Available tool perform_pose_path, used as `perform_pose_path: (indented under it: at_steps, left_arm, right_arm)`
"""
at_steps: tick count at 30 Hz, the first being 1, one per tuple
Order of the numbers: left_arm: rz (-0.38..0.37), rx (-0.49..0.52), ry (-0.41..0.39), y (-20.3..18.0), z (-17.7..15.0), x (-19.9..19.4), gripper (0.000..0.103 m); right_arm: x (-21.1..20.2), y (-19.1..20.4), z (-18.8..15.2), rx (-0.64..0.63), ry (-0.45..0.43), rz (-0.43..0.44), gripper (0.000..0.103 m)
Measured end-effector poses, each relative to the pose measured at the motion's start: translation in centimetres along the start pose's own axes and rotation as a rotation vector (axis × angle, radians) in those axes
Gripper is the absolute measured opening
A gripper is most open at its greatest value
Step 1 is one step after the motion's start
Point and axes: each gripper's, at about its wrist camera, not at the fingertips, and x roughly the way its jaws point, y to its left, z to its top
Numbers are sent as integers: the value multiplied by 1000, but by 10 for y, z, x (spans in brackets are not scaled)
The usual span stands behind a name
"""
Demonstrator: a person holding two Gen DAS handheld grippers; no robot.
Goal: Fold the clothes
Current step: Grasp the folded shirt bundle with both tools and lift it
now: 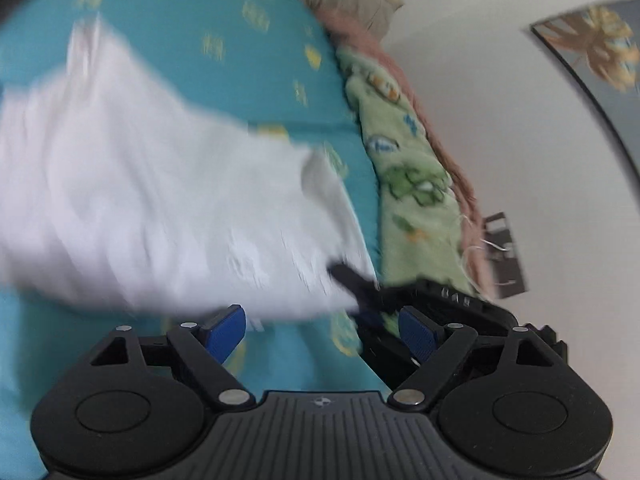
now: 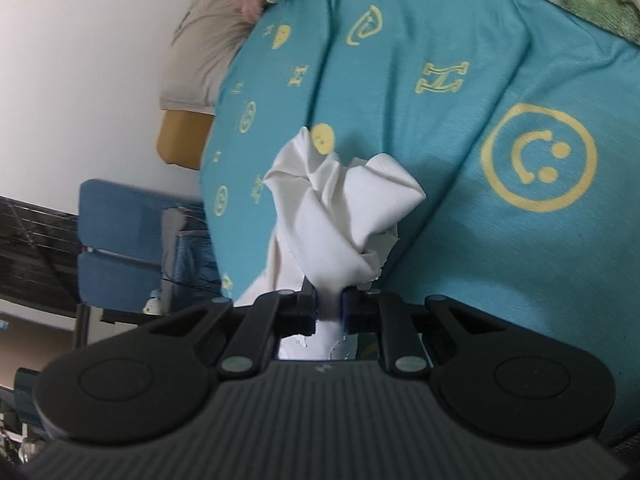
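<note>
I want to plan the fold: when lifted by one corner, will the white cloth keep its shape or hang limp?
Probably limp: the white cloth bunches and twists above the right gripper, shut on it. It seems thin and light, draping in soft folds. The left gripper is open.

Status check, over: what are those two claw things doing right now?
Left gripper open, empty. Right gripper shut on white garment, bunched above the teal bedsheet. Nothing in the way.

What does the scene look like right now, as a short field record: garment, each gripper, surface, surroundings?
garment: white garment, bunched, not folded
right gripper: shut on the garment
left gripper: open, empty, beside the white cloth; view blurred
surface: teal bedsheet with yellow smiley prints
surroundings: green patterned blanket along the bed edge, blue chair beside it
</note>
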Motion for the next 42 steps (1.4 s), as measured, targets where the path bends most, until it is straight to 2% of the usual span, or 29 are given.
perform_pose_path:
  at_steps: [3, 6, 12, 14, 16, 20, 26, 28, 31, 37, 42]
  left_arm:
    - [-4, -158, 50, 26, -5, 20, 85]
    - [7, -302, 5, 51, -1, 20, 85]
    - [-3, -407, -126, 67, 0, 4, 84]
    - [-6, -442, -169, 73, 0, -1, 79]
    - [-10, -477, -213, 78, 1, -6, 69]
    - [-17, -546, -301, 89, 1, -17, 62]
    - [-4, -531, -335, 83, -2, -18, 49]
    - [4, -501, -337, 77, 0, -19, 40]
    - [19, -433, -337, 61, 1, -21, 32]
    - [2, -370, -309, 21, 1, -34, 27]
    - [-16, -346, -227, -32, 2, -29, 27]
  right_arm:
    - [-3, 3, 2, -9, -7, 27, 14]
    - [-6, 5, 5, -18, -13, 54, 14]
    - [-14, 5, 9, -17, -39, 80, 13]
    - [-18, 5, 12, -16, -54, 88, 13]
    - [-21, 5, 14, -17, -71, 90, 13]
    - [-23, 4, 16, -18, -97, 83, 13]
    - [-26, 5, 13, -28, -113, 76, 13]
    - [-30, 7, 11, -44, -128, 71, 13]
    - [-38, 8, 10, -64, -152, 72, 12]
    - [-73, 7, 11, -30, -186, 99, 12]
    - [-127, 16, 28, -65, -216, 113, 12]
